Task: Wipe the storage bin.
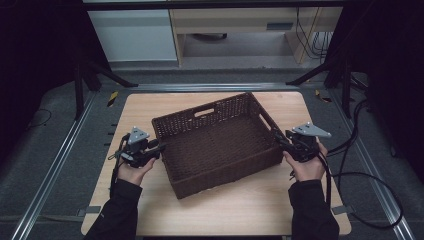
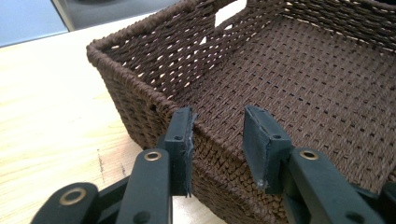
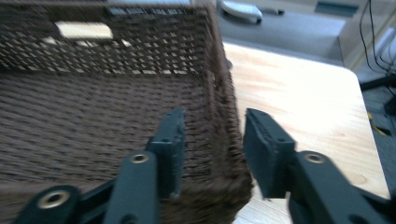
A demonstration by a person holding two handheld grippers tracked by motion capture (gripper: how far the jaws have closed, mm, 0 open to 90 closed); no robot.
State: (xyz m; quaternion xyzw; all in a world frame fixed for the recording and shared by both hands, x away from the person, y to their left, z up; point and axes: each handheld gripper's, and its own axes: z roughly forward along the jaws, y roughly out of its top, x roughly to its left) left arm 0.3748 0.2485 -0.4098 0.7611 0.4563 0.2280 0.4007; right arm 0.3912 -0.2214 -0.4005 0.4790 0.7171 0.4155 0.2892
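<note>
The left tool stands open, its jaws astride the near-left wall of the brown woven basket — one jaw outside, one inside, neither pressing. The right tool is open too, straddling the basket's right wall. The basket sits empty, mid-worktop, turned slightly askew between both hands.

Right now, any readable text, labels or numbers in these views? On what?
None readable.
Basket: plain brown weave, no tag or label.
Table: bare wood, no markings.
Left hand-held gripper and right hand-held gripper: black jaws with screws, no lettering.
Grey panel on the cabinet behind the table: too small to tell.
</note>
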